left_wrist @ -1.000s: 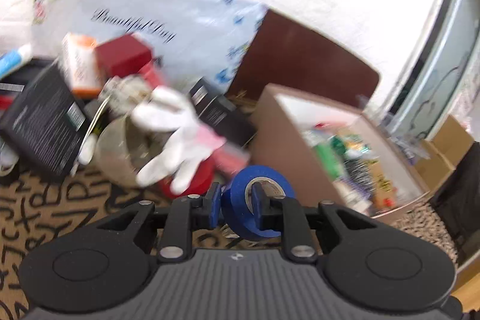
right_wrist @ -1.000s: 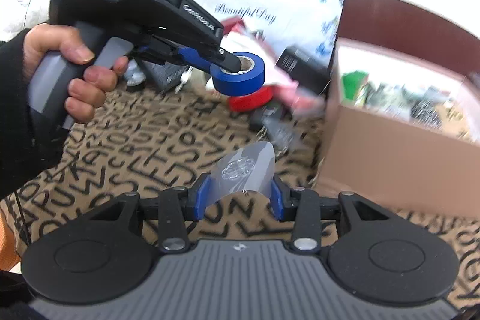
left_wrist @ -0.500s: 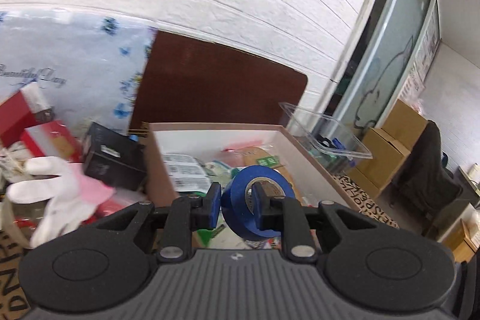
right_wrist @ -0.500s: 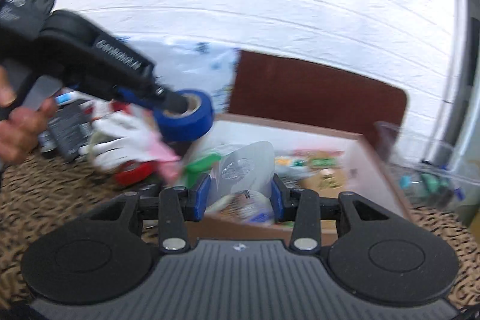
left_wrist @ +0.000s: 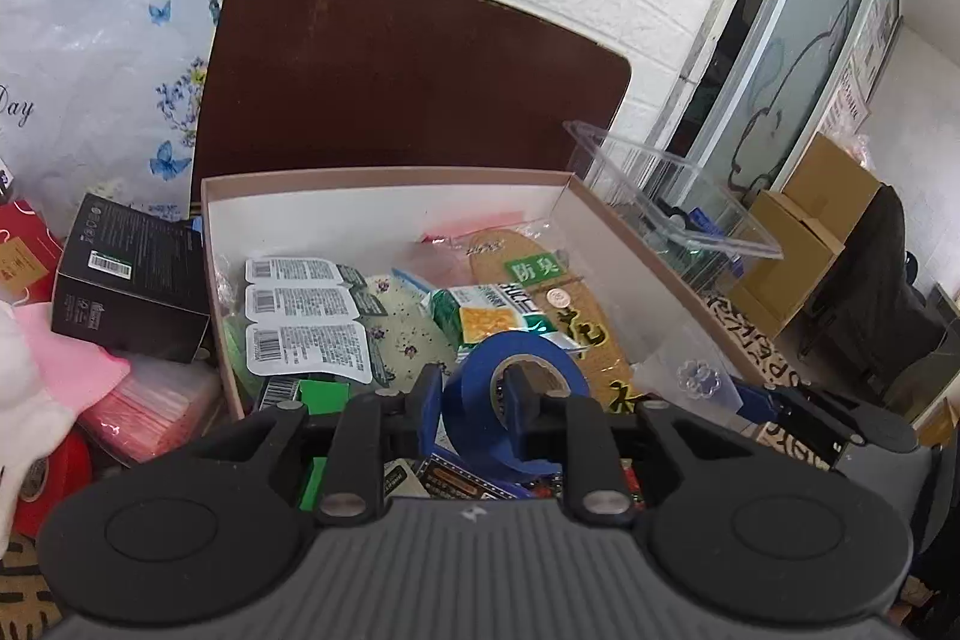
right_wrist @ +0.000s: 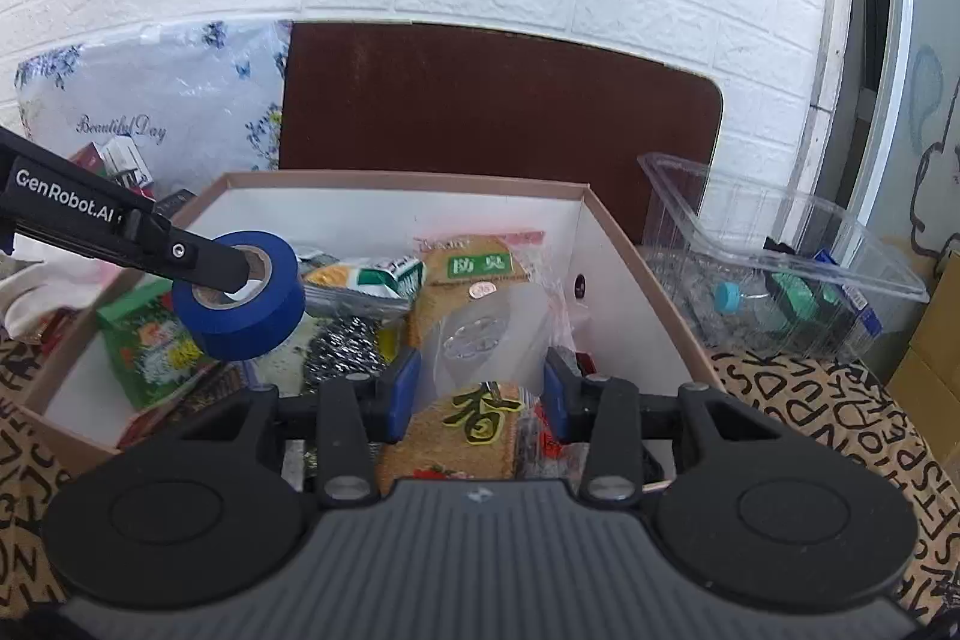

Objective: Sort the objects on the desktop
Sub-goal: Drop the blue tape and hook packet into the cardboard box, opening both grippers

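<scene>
Left tongs point(left_wrist: 468, 400) clamp the wall of a blue tape roll point(left_wrist: 510, 400), held above the open brown cardboard box point(right_wrist: 630, 244) at its 9 o'clock side. Right tongs point(right_wrist: 477, 388), part-closed, pinch a clear plastic packet point(right_wrist: 474, 340) over the box's 6 o'clock edge.

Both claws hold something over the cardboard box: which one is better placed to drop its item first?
Probably the left claw. Its blue tape roll hangs above the cardboard box. The right claw holds a clear plastic piece nearer the front edge.
</scene>
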The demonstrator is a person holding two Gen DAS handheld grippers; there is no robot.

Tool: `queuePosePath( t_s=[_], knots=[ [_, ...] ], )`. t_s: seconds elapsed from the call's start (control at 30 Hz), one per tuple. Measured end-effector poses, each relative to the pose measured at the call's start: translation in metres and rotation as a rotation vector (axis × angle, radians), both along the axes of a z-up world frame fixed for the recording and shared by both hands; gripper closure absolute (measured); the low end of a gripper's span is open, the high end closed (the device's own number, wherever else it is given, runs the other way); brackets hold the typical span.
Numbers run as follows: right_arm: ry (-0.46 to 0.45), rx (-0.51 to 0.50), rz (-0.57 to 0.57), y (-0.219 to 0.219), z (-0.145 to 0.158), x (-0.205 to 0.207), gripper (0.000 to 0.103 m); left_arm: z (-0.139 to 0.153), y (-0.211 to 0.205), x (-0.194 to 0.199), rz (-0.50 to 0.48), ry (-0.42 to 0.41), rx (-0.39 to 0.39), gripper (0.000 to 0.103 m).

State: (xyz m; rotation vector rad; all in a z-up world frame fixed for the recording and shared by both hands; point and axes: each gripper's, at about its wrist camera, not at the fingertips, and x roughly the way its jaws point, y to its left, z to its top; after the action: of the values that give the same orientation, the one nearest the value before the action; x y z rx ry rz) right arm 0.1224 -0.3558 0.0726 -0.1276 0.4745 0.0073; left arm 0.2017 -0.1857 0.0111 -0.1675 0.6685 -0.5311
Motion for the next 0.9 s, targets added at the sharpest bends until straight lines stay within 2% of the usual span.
queuePosePath(
  t_s=[0.03, 0.1, 0.13, 0.17, 0.2, 0.23, 0.3, 0.43, 0.67, 0.9],
  knots=[
    [0.007, -0.004, -0.001, 0.000, -0.002, 0.003, 0.052, -0.002, -0.001, 0.001, -0.006, -0.004, 0.003, 0.080],
    [0.022, -0.020, 0.008, 0.002, -0.007, 0.008, 0.041, 0.000, 0.000, -0.001, -0.015, -0.030, -0.003, 0.059],
    [0.018, -0.032, 0.009, 0.003, -0.008, 0.009, 0.039, 0.002, 0.000, -0.004, -0.019, -0.046, -0.005, 0.032],
    [0.012, -0.043, 0.008, 0.004, -0.009, 0.008, 0.034, 0.005, 0.000, -0.007, -0.016, -0.070, -0.007, 0.014],
    [0.008, -0.045, 0.007, 0.005, -0.010, 0.007, 0.029, 0.008, 0.000, -0.011, -0.012, -0.098, -0.010, 0.010],
    [0.003, -0.041, 0.005, 0.006, -0.010, 0.005, 0.025, 0.011, 0.001, -0.015, -0.010, -0.125, -0.012, 0.007],
    [-0.016, -0.027, 0.002, 0.008, -0.008, 0.000, 0.010, 0.016, 0.001, -0.019, -0.016, -0.143, -0.006, 0.004],
    [-0.033, -0.002, 0.019, 0.016, -0.002, -0.011, 0.010, 0.018, 0.002, -0.026, -0.006, -0.133, 0.007, 0.003],
    [-0.037, -0.009, 0.037, 0.035, 0.002, -0.027, 0.004, 0.019, 0.008, -0.046, 0.010, -0.170, 0.088, 0.003],
    [-0.037, 0.015, 0.001, 0.046, 0.005, -0.040, 0.002, 0.021, 0.023, -0.064, 0.034, -0.172, 0.103, 0.003]
  ],
)
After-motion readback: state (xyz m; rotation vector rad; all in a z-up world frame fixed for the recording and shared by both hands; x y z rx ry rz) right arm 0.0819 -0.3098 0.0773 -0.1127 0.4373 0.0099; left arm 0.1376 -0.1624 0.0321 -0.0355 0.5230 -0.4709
